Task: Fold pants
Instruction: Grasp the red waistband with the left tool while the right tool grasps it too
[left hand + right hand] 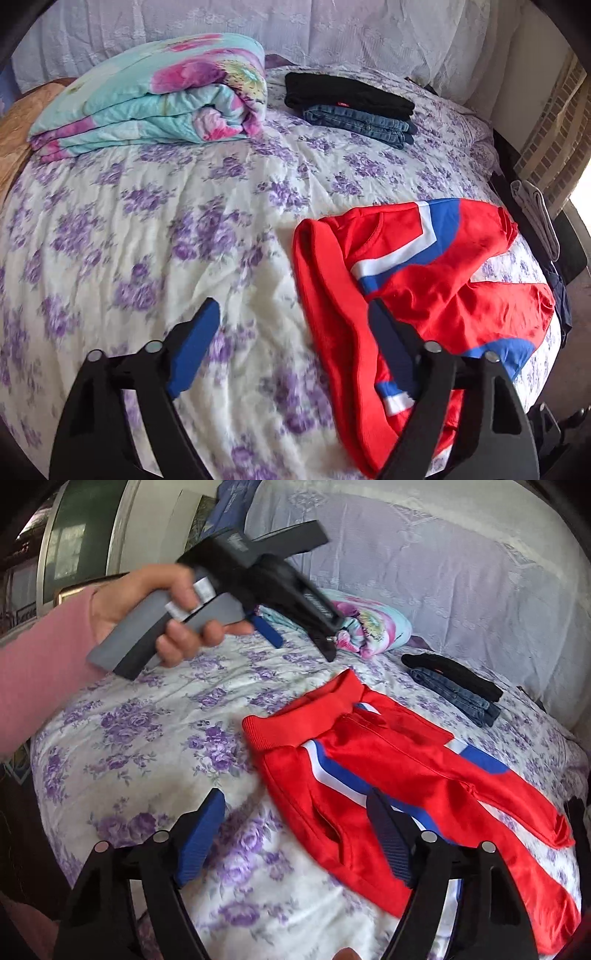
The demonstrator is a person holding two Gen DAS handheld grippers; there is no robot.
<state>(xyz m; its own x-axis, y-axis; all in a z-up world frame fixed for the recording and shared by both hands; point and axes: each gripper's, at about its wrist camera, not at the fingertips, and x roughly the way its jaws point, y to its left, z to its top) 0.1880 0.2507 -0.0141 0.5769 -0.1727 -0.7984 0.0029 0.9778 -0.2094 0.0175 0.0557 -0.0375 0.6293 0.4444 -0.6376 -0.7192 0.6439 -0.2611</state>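
While 2 grippers hover open: 1 red pants (402,771), seemingly 2 folded garments (351,103).

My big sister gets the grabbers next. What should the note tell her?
Left gripper: open, holding nothing, above the bedspread.
Right gripper: open, holding nothing.
Red pants: spread out unfolded on the bed, waistband toward the headboard side.
Done: black pants and jeans lie folded and stacked near the rolled quilt.
Left: fold the red pants.
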